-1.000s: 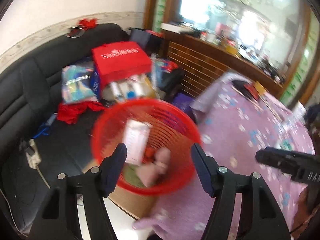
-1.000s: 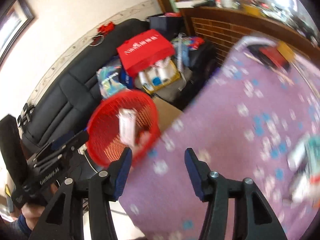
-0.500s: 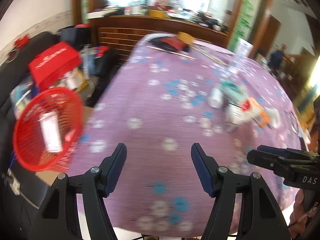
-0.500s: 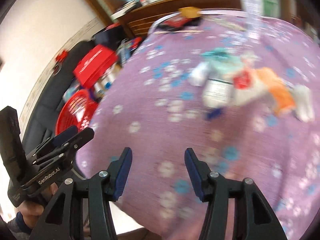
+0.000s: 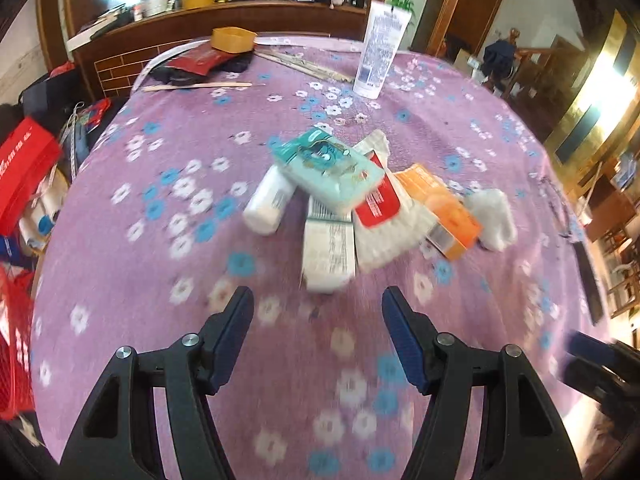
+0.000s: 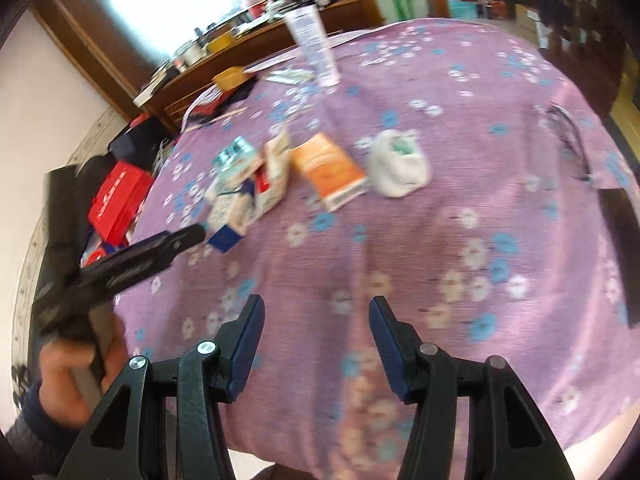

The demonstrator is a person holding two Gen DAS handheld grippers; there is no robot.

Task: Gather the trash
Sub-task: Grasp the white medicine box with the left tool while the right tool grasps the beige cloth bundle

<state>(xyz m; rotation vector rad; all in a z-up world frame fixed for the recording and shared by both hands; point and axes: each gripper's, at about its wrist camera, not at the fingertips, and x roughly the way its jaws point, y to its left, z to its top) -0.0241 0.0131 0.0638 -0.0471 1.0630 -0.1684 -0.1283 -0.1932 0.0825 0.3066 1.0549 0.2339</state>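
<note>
A heap of trash lies mid-table on the purple flowered cloth [image 5: 132,264]: a teal packet [image 5: 328,170], a white roll [image 5: 269,200], a white carton [image 5: 329,248], a red-and-white wrapper [image 5: 380,212], an orange box [image 5: 444,208] and a white wad [image 5: 492,216]. My left gripper [image 5: 316,320] hovers open just short of the carton, nothing between its fingers. In the right wrist view the orange box [image 6: 332,170] and a white bag [image 6: 398,168] lie ahead of my right gripper [image 6: 316,328], which is open and empty. The left gripper [image 6: 132,264] shows there at the left edge.
A red mesh basket [image 5: 14,344] stands off the table's left edge. A tall white tube [image 5: 380,48], a yellow bowl [image 5: 233,39], sticks and dark items sit at the far side. A red bag [image 5: 24,168] lies left, beyond the table. A dark strip [image 6: 624,248] lies on the right.
Both grippers swung away from the red basket and sofa to the right, over the table. The trash heap now lies right ahead. The jaws kept the same gap.
</note>
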